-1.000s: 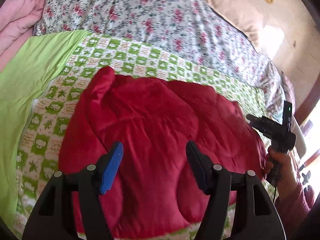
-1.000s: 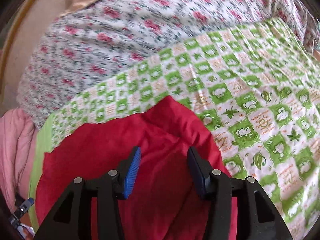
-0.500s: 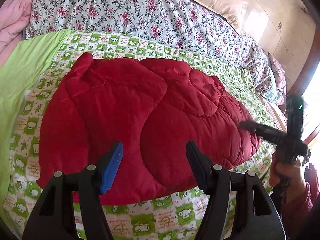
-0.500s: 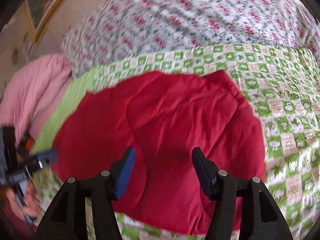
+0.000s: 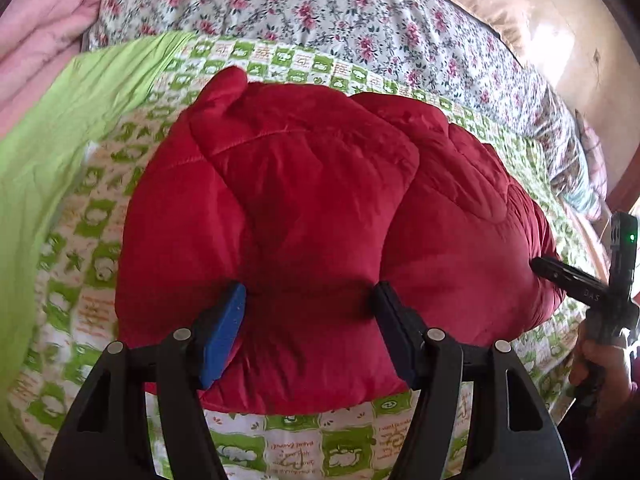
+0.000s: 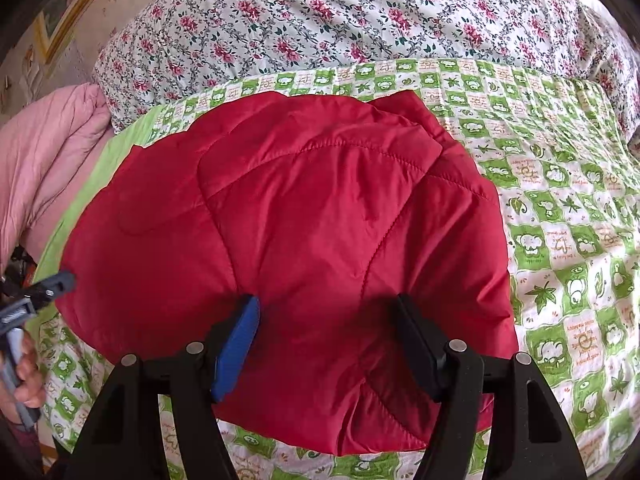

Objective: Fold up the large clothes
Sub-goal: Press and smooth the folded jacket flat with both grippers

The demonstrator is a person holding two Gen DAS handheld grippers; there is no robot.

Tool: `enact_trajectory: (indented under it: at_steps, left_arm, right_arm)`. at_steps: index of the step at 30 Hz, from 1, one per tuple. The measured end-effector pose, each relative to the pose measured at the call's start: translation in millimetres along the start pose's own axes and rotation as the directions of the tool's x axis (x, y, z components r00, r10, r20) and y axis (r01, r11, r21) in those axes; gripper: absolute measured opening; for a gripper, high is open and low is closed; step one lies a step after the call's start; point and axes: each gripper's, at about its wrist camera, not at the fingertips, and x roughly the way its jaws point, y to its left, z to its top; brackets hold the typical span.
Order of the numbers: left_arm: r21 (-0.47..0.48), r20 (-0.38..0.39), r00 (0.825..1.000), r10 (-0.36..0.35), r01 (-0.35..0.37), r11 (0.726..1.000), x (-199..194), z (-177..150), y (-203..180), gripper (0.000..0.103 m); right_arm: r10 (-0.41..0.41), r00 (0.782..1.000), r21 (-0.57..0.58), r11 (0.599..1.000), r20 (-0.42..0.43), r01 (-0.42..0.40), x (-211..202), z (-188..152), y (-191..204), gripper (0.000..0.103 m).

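Observation:
A red quilted puffer jacket (image 5: pixel 320 216) lies folded in a thick bundle on a green-and-white checked sheet (image 5: pixel 304 440); it also shows in the right wrist view (image 6: pixel 320 216). My left gripper (image 5: pixel 310 304) is open, its fingertips pressing against the near part of the jacket. My right gripper (image 6: pixel 326 316) is open, fingertips against the jacket's near edge. The right gripper also shows in the left wrist view (image 5: pixel 552 270) at the jacket's right end. The left gripper shows in the right wrist view (image 6: pixel 56 282) at the jacket's left end.
A floral quilt (image 5: pixel 320 12) is heaped behind the jacket. A pink padded blanket (image 6: pixel 44 160) lies at the left. A plain lime green cloth (image 5: pixel 56 128) borders the checked sheet. A wall and a framed picture (image 6: pixel 68 12) stand behind the bed.
Both grippers pulled back, then moved in again, and their open fingers now press on the jacket's near edge. The jacket lies in a more compact bundle.

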Motion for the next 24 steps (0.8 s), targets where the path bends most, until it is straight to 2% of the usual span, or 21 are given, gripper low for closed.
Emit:
enact_trajectory:
  at_steps: [8,11,13,17,24]
  left_arm:
    - [0.003,-0.012,1.000,0.024,-0.024,1.000,8,-3,1,0.066]
    - [0.005,-0.015,0.999,0.029,-0.029,1.000,8,-2,1,0.067]
    - [0.002,-0.017,0.999,0.028,-0.028,1.000,7,-2,1,0.066]
    - [0.013,-0.017,0.999,0.031,-0.031,0.999,6,-2,-2,0.066]
    - [0.023,-0.018,0.999,0.032,-0.032,0.999,8,-1,-4,0.067]
  right_arm:
    - [0.011,1.000,-0.006,1.000,0.028,-0.011,-23,4,5,0.070]
    - [-0.017,0.999,-0.043,0.999,0.046,0.019,-24,9,9,0.071]
    - [-0.049,0.999,-0.036,0.998,0.023,0.050,-15,11,4,0.071]
    - [-0.027,0.999,-0.002,1.000,-0.021,0.027,5,3,-13,0.070]
    - [0.015,1.000,0.046,0.999,-0.011,-0.014,4,-5,-24,0.071]
